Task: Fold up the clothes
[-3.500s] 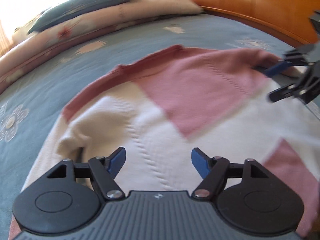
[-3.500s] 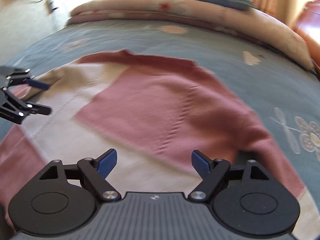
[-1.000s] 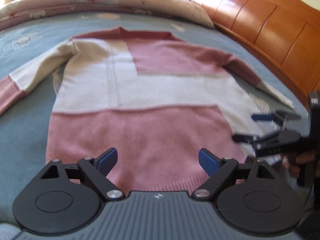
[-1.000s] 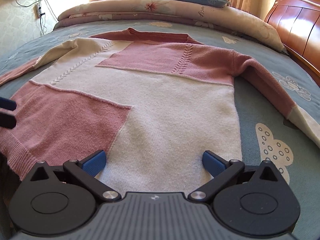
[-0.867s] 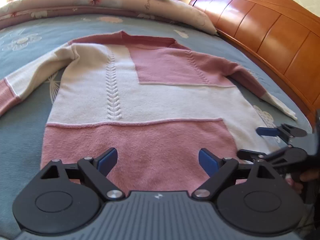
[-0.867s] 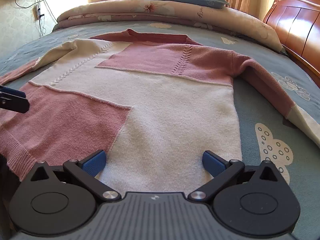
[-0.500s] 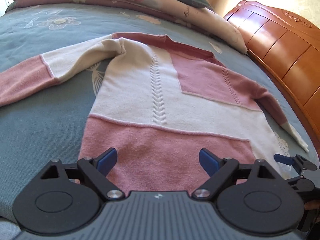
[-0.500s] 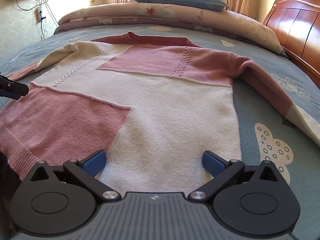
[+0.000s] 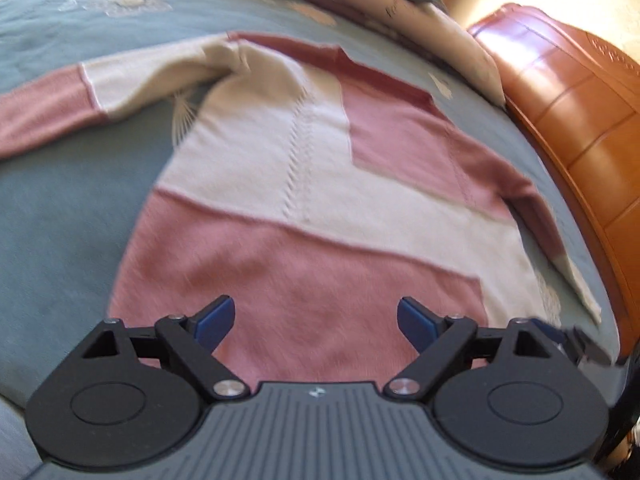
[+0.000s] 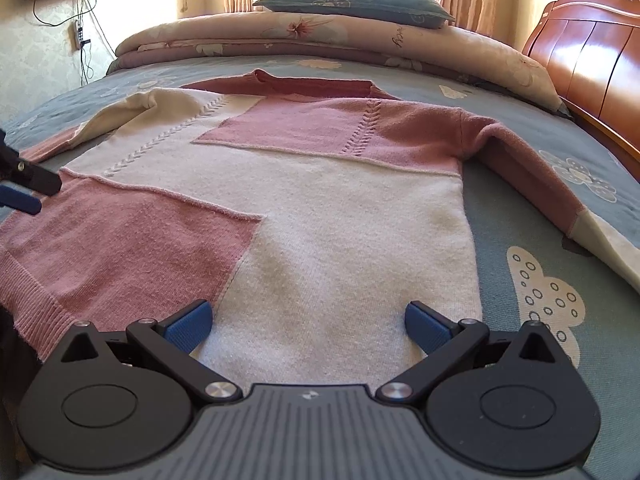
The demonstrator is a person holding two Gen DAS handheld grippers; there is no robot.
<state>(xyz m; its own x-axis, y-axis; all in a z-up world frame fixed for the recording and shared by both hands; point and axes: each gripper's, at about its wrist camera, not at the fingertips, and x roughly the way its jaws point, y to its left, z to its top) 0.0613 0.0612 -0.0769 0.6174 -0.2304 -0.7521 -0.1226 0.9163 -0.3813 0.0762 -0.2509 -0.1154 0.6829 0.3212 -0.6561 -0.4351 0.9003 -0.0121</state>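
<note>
Sweater [image 10: 320, 208] flat on bed [image 10: 520, 160].
Left gripper [image 9: 316, 316] and right gripper [image 10: 308, 320]: jaws spread wide, empty, above the hem.

I see a knitted sweater [image 10: 320, 200] in dusty pink and cream blocks with cable-stitch lines, on a grey-blue bedspread [image 10: 540, 240] printed with cream flowers. My black grippers carry blue fingertip pads [image 10: 188, 326]. The wooden headboard [image 10: 592, 52] is glossy orange-brown.

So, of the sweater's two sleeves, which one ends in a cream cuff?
The sleeve nearer the wooden headboard: this sleeve is pink from the shoulder and ends in cream. The other sleeve is cream at the shoulder and ends in pink.
</note>
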